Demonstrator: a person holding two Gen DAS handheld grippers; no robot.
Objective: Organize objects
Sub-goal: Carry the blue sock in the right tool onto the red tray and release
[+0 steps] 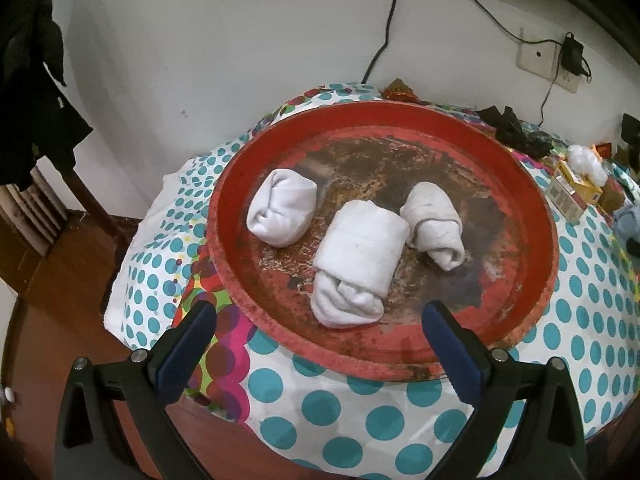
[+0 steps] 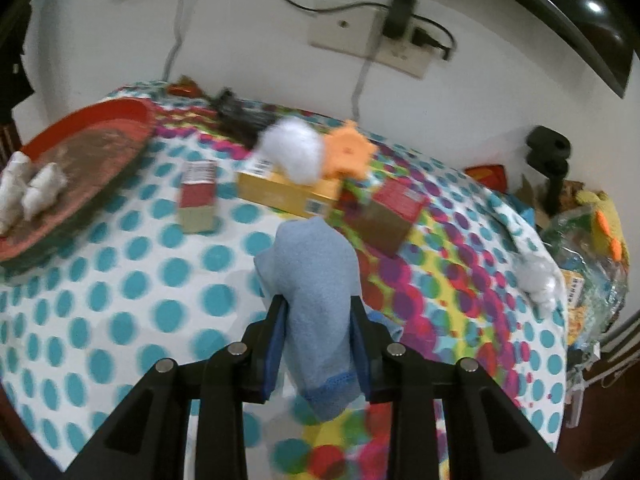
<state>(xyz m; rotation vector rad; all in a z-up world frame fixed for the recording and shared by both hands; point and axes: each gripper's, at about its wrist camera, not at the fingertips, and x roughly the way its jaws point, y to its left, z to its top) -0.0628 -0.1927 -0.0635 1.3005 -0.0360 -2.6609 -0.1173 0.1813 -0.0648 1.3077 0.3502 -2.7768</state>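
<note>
The right gripper [image 2: 318,336], clamped on a loosely bunched blue cloth [image 2: 316,280] right of the red tray [image 1: 540,216], could drop it mid-carry, while the left gripper [image 1: 320,344] hangs wide open, empty, over the tray's three rolled white socks [image 1: 360,248].

Both wrist cameras look steeply down, sharing the red tray [image 1: 240,184] [image 2: 132,114].

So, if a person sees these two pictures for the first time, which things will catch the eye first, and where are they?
First the big round red tray on the dotted tablecloth, with three rolled white socks lying side by side in its worn middle. The open left tool hangs just before its near rim. In the right wrist view, the right tool is shut on a light blue cloth, lifted above the table, with small boxes behind it.
</note>
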